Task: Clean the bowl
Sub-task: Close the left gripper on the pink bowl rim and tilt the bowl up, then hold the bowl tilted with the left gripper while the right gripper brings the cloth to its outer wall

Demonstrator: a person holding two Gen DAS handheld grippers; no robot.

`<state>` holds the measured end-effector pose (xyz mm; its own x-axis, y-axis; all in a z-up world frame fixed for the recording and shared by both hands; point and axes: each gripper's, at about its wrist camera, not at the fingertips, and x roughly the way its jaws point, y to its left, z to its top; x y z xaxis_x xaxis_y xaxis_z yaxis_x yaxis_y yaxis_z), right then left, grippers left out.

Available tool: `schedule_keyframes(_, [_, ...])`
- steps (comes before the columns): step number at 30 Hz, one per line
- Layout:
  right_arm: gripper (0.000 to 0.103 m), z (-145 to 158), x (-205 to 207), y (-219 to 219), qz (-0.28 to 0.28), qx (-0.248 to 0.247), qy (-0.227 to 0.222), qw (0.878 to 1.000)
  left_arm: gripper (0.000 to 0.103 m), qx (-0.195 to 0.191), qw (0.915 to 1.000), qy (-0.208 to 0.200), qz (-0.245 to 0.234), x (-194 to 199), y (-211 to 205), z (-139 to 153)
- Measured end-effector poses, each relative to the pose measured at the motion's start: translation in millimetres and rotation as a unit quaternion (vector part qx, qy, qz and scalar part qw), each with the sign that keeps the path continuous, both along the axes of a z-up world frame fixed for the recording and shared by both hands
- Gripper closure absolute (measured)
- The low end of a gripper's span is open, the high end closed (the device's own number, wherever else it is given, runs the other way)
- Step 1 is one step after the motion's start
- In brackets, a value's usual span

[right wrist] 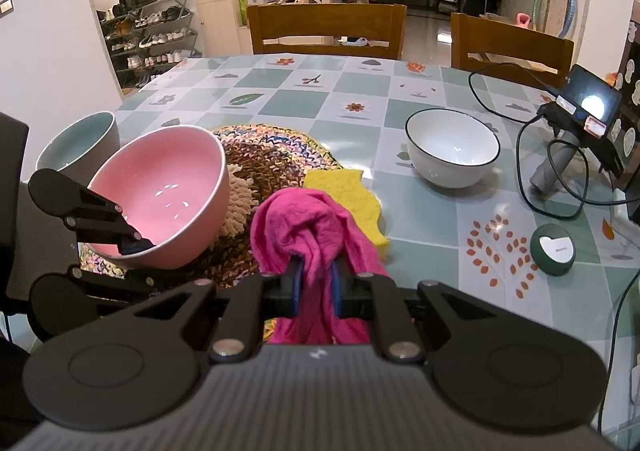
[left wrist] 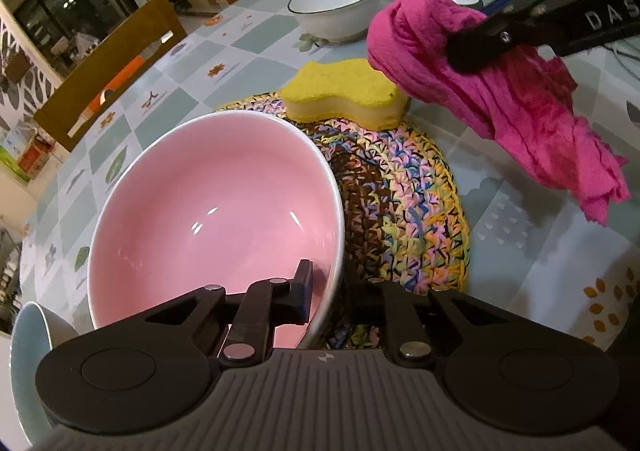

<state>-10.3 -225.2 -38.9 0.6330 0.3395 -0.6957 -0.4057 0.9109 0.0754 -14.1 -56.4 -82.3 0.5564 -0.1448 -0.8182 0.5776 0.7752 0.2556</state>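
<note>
Right hand-held gripper, lettered "DAS", clamps pink cloth.

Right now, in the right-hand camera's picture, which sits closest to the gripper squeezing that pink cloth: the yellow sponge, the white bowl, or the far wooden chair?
From the right gripper, which pinches the pink cloth:
1. Yellow sponge, just beyond the cloth, partly on the crocheted mat.
2. White bowl, farther back on the right.
3. Wooden chair, behind the table's far edge.

Home dining room, shoe rack, wooden chairs
</note>
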Motion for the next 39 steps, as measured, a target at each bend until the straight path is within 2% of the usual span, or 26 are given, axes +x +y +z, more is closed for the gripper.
schedule_keyframes(10, [0.088,2.9,0.0,-5.7,-0.008,0.003,-0.003,1.0,0.094,-0.081,0.9964,-0.002,0.026,15.5,4.8,27.9])
schedule_keyframes(12, [0.088,2.9,0.3,-6.6,-0.011,0.005,-0.003,1.0,0.094,-0.102,0.9939,0.008,0.04,22.4,10.5,33.8])
schedule_keyframes(16, [0.088,2.6,0.5,-7.1,-0.012,0.007,-0.003,1.0,0.095,-0.149,0.986,0.036,0.064,32.4,25.5,42.1])
schedule_keyframes(23, [0.088,3.8,1.5,-3.9,-0.008,0.007,-0.004,1.0,0.094,-0.214,0.971,0.049,0.095,38.3,42.2,57.0])
schedule_keyframes(26, [0.088,3.9,1.8,-2.1,-0.006,0.006,-0.003,1.0,0.094,-0.235,0.9652,0.06,0.099,38.4,45.8,59.8])
schedule_keyframes(33, [0.088,4.8,2.4,2.5,-0.002,0.006,-0.004,1.0,0.094,-0.257,0.9585,0.074,0.097,31.2,45.0,62.4])
schedule_keyframes(39, [0.088,5.0,3.4,6.4,-0.001,0.007,-0.002,1.0,0.094,-0.306,0.9412,0.098,0.105,31.4,57.6,63.6])
